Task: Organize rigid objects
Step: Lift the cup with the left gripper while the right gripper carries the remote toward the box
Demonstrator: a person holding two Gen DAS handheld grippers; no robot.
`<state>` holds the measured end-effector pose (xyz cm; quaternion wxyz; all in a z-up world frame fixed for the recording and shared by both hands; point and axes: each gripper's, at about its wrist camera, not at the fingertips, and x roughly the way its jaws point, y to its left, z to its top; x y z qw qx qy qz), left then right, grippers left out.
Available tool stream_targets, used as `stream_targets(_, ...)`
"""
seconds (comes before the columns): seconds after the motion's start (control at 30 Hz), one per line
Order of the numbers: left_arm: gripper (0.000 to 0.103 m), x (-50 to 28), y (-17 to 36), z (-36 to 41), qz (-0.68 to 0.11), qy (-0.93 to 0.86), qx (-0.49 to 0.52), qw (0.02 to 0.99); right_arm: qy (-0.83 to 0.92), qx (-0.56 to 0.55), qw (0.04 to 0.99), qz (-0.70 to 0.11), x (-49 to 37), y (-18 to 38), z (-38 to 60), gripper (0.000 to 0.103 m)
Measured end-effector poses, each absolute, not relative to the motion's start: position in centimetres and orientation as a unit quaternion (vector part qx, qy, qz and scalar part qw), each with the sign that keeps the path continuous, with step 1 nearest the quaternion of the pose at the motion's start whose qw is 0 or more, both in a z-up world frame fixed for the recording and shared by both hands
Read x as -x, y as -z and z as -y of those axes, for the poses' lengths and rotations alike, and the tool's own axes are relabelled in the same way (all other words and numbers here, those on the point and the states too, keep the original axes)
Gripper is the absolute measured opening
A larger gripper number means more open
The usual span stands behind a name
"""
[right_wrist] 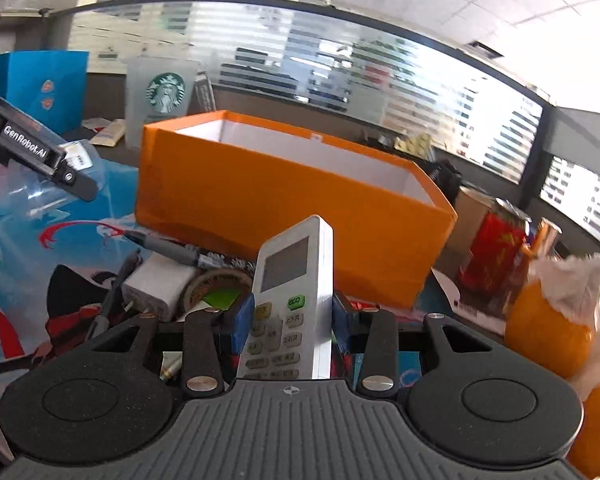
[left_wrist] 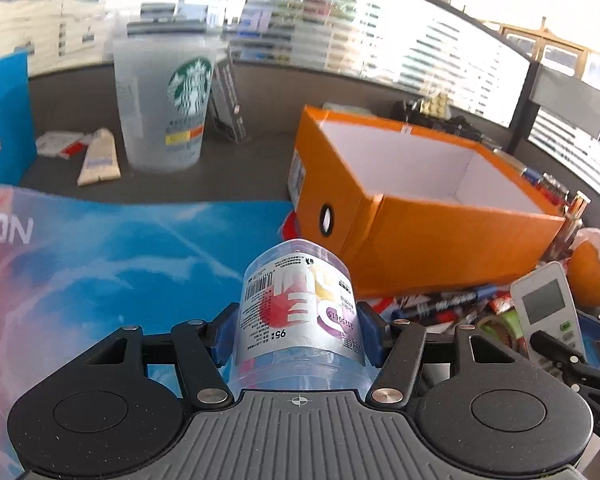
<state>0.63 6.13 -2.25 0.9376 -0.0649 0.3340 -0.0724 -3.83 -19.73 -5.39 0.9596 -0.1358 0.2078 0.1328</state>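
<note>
You are holding the clear bottle (left_wrist: 300,312) clenched in your left tongs (left_wrist: 298,330) and the white remote (right_wrist: 288,300) in your right tongs (right_wrist: 290,320), both near the orange box (left_wrist: 420,216), which is showing only bare white walls; markers (left_wrist: 444,304) and tape (right_wrist: 216,286) are waiting on the surface (left_wrist: 228,176).
</note>
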Motion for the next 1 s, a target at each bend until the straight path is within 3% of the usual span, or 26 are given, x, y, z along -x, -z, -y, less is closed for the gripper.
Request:
stream_targets(0.03, 0.059, -0.6, 1.6, -6.3, -0.326, 0.072, 0.065, 0.940, -0.134, 0.136, 0.960, -0.203, 3.8, 5.1, 19.8, 0.037)
stream_targets(0.07, 0.059, -0.5, 1.1, -6.4, -0.321, 0.072, 0.067, 0.942, -0.134, 0.137, 0.962, -0.196, 3.8, 4.6, 19.8, 0.020)
stream_targets(0.1, 0.059, -0.6, 0.6, -6.6, -0.316, 0.072, 0.069, 0.944, -0.137, 0.138, 0.963, -0.189, 3.7, 4.2, 19.8, 0.017)
stream_targets(0.63, 0.059, -2.1, -2.8, -6.8, -0.290, 0.089, 0.085, 0.949, -0.185, 0.073, 0.960, -0.199, 2.1, 1.4, 21.3, 0.013)
stream_targets(0.73, 0.059, -2.5, -3.7, -6.5, -0.281, 0.090, 0.078, 0.952, -0.190, 0.080, 0.960, -0.189, 1.8, 0.6, 21.3, 0.000)
stream_targets(0.93, 0.059, -3.0, -5.0, -5.7, -0.267, 0.108, 0.077, 0.955, -0.210, 0.077, 0.953, -0.204, 0.5, -0.5, 21.7, 0.001)
stream_targets(1.0, 0.059, -2.9, -4.9, -5.6, -0.268, 0.111, 0.080, 0.954, -0.211, 0.065, 0.950, -0.222, 0.0, 0.2, 21.9, 0.008)
